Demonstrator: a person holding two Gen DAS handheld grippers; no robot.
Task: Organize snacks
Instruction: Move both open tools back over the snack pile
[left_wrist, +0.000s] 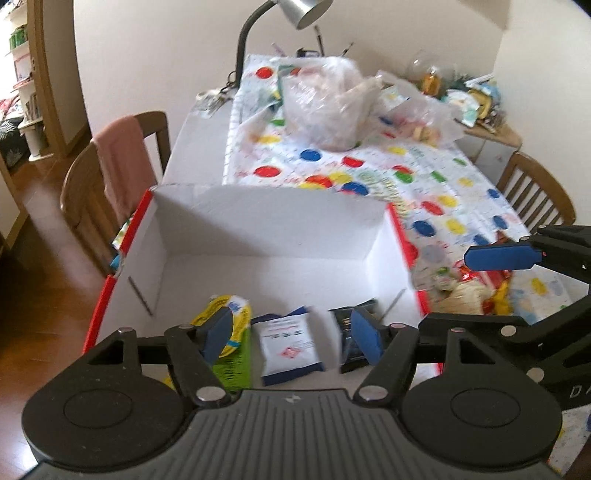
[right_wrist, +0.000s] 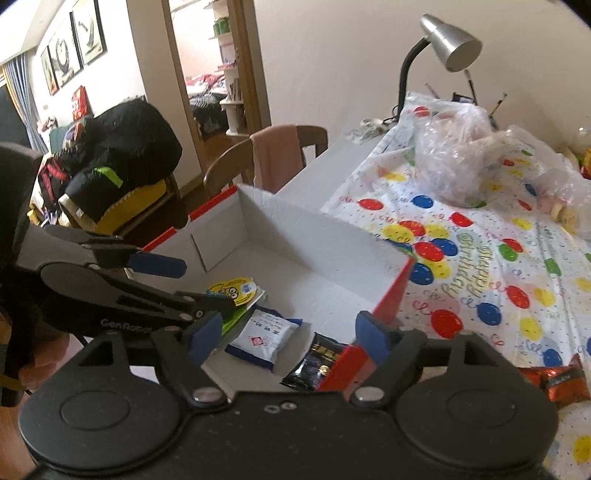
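Observation:
An open box (left_wrist: 266, 218), white inside and red outside, stands on the table's near left part. On its floor lie a yellow round-lidded snack (left_wrist: 240, 315) on a green pack (left_wrist: 232, 365), a white and blue packet (left_wrist: 290, 347) and a black packet (left_wrist: 343, 317). My left gripper (left_wrist: 293, 336) hovers open over the box's near end, holding nothing. My right gripper (right_wrist: 290, 338) is also open and empty, above the box's near right corner, over the black packet (right_wrist: 317, 365). Its blue pad (left_wrist: 502, 256) shows at the right. More snacks (left_wrist: 472, 288) lie outside the box.
A balloon-print tablecloth (right_wrist: 480, 280) covers the table. Crumpled clear plastic bags (left_wrist: 332, 99) sit at the far end beside a desk lamp (right_wrist: 447, 44). A red packet (right_wrist: 554, 380) lies right of the box. Wooden chairs flank the table; one (left_wrist: 122, 158) carries a pink cloth.

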